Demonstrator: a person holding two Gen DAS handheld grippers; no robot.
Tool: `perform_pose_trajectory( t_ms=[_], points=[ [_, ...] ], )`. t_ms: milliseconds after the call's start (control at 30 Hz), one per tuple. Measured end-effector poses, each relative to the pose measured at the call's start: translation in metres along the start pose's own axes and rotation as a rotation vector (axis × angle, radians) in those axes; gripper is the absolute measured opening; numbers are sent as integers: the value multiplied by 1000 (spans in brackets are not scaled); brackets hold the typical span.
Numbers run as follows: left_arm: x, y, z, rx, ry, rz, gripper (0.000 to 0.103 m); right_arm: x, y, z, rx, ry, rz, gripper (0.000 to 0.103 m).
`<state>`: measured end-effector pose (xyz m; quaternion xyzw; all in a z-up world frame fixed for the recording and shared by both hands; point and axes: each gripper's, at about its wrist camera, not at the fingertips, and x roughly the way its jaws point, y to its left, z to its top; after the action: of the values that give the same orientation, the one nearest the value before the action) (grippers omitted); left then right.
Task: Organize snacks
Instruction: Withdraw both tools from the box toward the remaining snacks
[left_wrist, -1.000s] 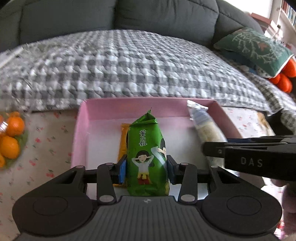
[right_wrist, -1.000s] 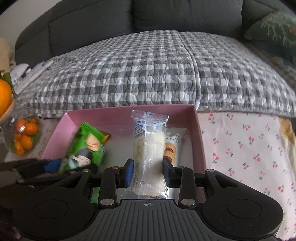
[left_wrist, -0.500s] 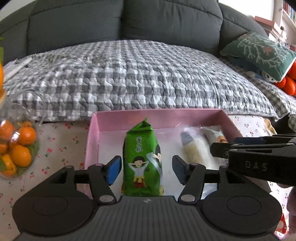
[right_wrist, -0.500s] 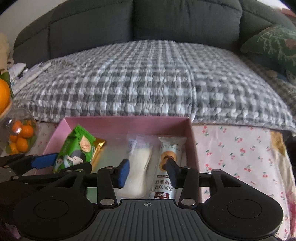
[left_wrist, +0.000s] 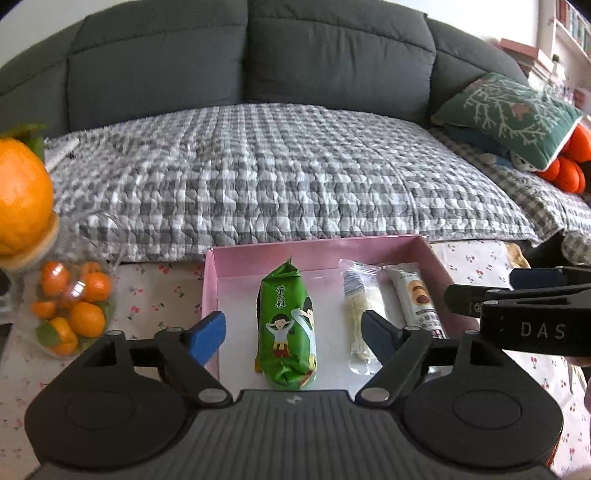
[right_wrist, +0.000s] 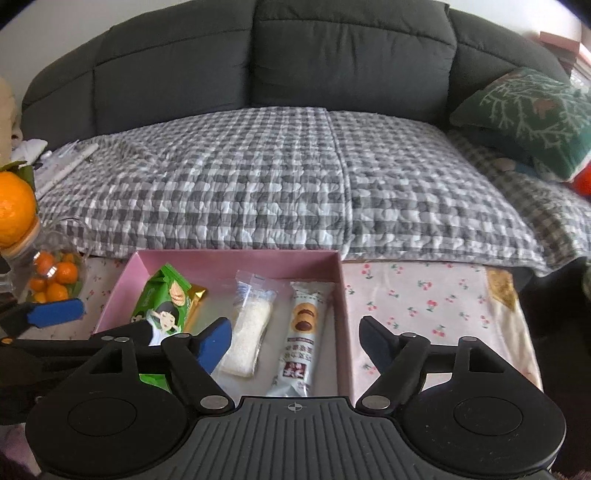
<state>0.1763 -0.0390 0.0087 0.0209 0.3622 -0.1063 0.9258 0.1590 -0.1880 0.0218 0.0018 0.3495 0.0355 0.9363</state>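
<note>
I am opening both jaws, left gripper (left_wrist: 293, 334) and right gripper (right_wrist: 295, 341), nothing held. The green packet (left_wrist: 287, 328) is looking light and crinkly; grip mid-body.

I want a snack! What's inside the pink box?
Inside the pink cardboard box lie a green snack bag, a gold packet mostly hidden under it, a clear rice-cracker packet and a white biscuit packet.

Home living room: dark grey upholstered sofa (right_wrist: 295, 66), grey-and-white checked quilt (right_wrist: 277, 177), green branch-patterned cushion (left_wrist: 506, 114), cherry-print tablecloth (right_wrist: 424, 295)
</note>
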Motion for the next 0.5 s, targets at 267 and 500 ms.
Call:
perform_pose_trajectory(
  t_ms=[267,500],
  points=[
    [-39,-8,-12,27,-2,-10,94,-46,0,-15,-29,-18,-37,85],
    [-68,-11,-28,41,9,-14,100,-86,7,-34,-74,-45,-48,89]
  ],
)
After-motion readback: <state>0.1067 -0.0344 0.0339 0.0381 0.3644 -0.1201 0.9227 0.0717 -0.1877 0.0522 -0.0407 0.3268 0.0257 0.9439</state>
